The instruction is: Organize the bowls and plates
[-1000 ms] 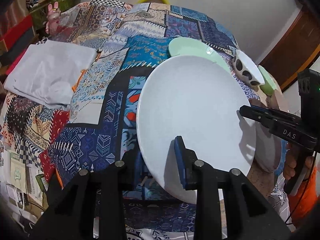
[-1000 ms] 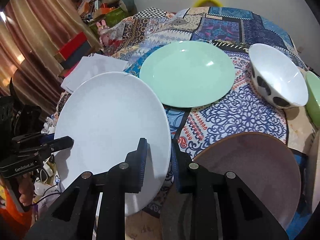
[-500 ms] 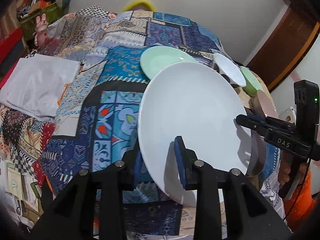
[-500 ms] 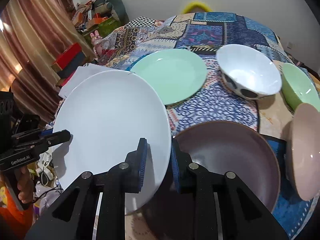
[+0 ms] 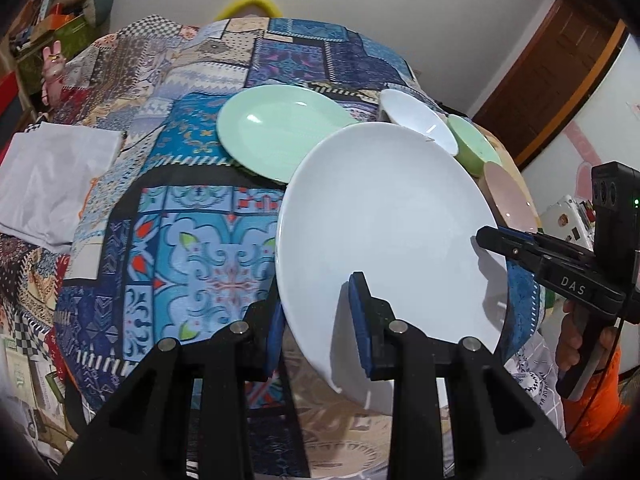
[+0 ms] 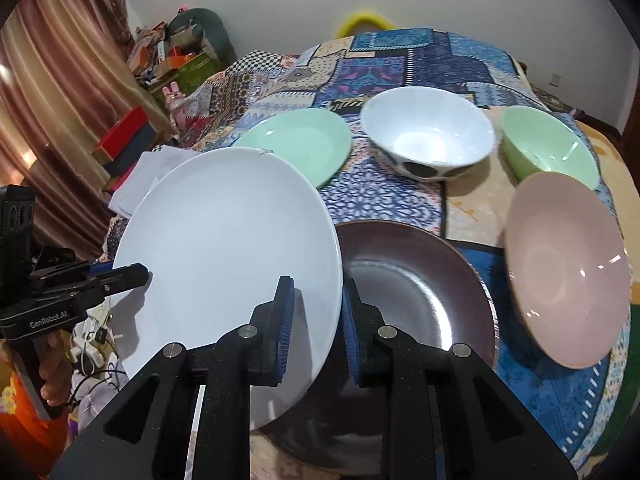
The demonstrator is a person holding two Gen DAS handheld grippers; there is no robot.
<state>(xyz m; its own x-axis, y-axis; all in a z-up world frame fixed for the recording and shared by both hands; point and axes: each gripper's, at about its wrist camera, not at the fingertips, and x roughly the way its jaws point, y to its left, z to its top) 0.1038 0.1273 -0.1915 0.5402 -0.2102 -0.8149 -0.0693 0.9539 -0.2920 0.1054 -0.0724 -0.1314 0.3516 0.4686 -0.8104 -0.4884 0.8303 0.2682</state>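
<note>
White plate (image 6: 224, 248) is carried tilted above the near edge of the patchwork-covered bed (image 5: 192, 240), held at two opposite rims. Left claw (image 5: 316, 320) is clamped on the plate's near-left rim, one pad above and one below; right claw (image 6: 316, 316) is clamped on its right rim, jaws nearly together.

Left to right on the bed: folded white cloth (image 5: 52, 184) at the left edge; mint plate (image 6: 296, 146); spotted white bowl (image 6: 428, 132); green bowl (image 6: 548, 148); pink plate (image 6: 568, 272) at the right edge. Brown plate (image 6: 416, 292) lies at the near edge, just right of the white plate and partly under it.

Judgement: step in hand is stacking white on brown.
- Level the plate before lowering; its right rim sits lower.
- Move both claws together so no twist loads the rim.
- Centre over brown, set down, then release both.
- Risk: thin rim grips could slip.
</note>
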